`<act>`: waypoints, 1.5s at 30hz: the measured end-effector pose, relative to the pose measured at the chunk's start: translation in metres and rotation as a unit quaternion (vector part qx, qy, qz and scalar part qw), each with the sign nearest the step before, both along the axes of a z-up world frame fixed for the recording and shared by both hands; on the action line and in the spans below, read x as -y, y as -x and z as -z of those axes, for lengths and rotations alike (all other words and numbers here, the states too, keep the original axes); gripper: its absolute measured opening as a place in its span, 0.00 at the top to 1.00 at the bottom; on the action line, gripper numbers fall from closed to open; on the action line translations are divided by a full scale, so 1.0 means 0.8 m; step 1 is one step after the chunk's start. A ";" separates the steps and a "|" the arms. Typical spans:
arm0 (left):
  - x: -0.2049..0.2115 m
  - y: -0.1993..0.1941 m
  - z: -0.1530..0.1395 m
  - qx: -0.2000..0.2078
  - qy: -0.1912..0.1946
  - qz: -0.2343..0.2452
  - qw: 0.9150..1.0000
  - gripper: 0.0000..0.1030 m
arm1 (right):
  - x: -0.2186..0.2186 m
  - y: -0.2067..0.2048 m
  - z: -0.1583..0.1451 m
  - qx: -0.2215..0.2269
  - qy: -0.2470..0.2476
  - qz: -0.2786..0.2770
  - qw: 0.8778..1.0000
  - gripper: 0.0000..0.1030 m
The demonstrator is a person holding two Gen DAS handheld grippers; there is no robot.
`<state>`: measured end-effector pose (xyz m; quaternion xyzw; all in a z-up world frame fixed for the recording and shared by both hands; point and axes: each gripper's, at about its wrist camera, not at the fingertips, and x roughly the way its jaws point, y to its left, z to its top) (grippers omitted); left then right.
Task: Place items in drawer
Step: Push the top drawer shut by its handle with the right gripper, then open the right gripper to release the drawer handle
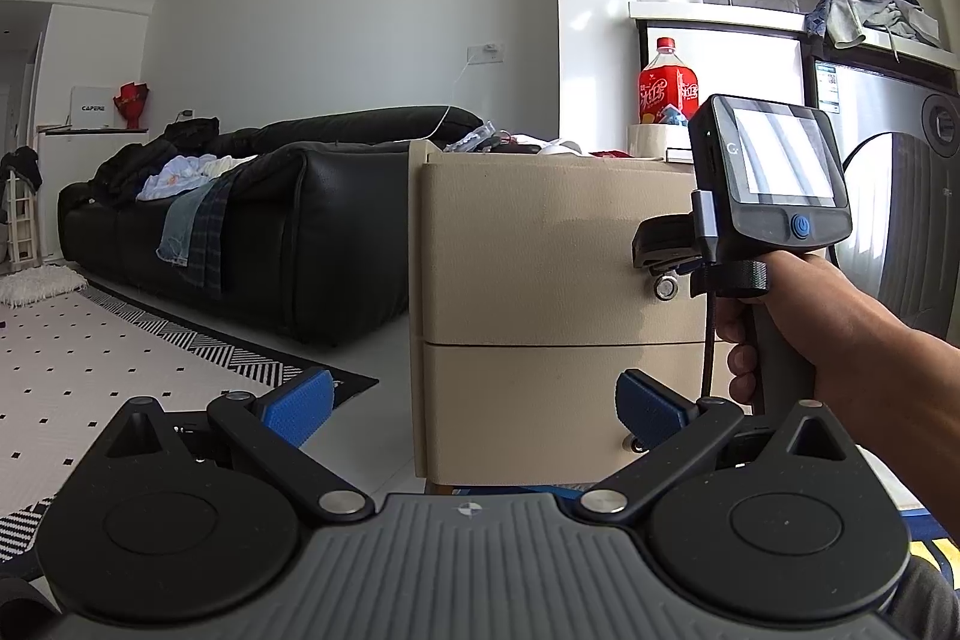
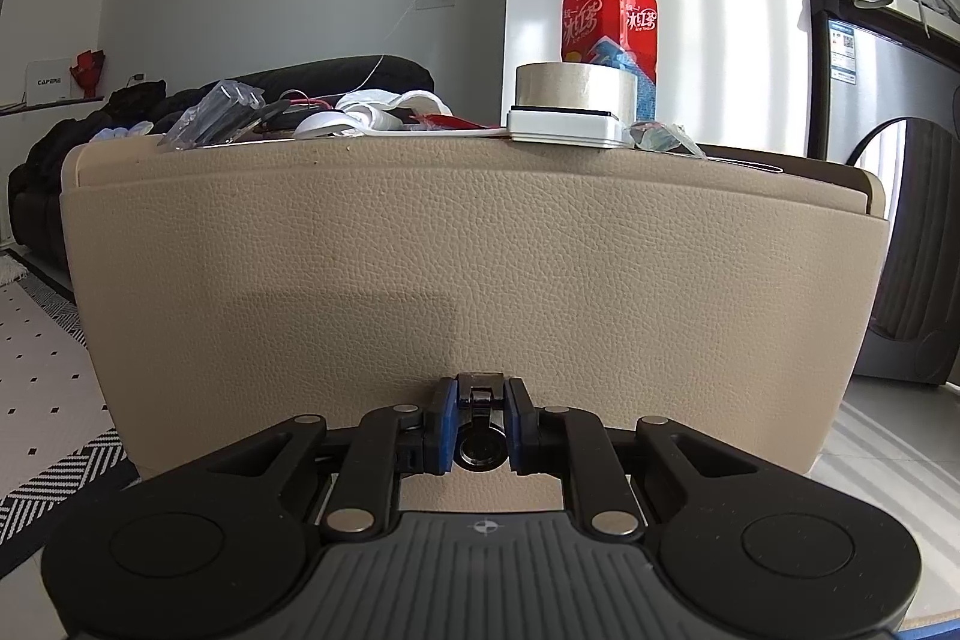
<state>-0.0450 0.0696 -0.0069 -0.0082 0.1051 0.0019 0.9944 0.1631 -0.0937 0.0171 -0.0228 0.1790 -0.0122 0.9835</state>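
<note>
Up top — bottle (image 2: 609, 10), tape roll (image 2: 575, 85); right claw (image 2: 478, 415) clamps drawer pull (image 2: 478, 394).

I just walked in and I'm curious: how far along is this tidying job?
Barely begun. The right gripper is closed on the upper beige leather drawer's metal ring pull, and nothing shows the drawer open. The left gripper waits open and empty. The tape roll, white mouse and other clutter are on top of the cabinet.
</note>
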 end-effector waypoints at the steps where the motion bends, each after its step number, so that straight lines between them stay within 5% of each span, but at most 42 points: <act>1: 0.000 -0.001 0.000 -0.001 0.001 0.000 1.000 0.00 | 0.000 0.002 -0.001 0.001 0.000 0.000 1.000 0.83; 10: -0.003 -0.016 0.000 -0.019 0.006 -0.005 1.000 0.00 | 0.009 0.025 -0.010 0.006 0.005 0.000 1.000 0.72; 22: 0.006 -0.041 -0.005 -0.037 0.005 -0.004 0.999 0.00 | 0.035 0.066 -0.030 0.028 0.015 0.004 1.000 0.36; 45: 0.048 -0.071 -0.048 -0.037 -0.017 0.014 0.999 0.00 | 0.061 0.138 -0.056 0.040 0.007 -0.010 0.999 0.21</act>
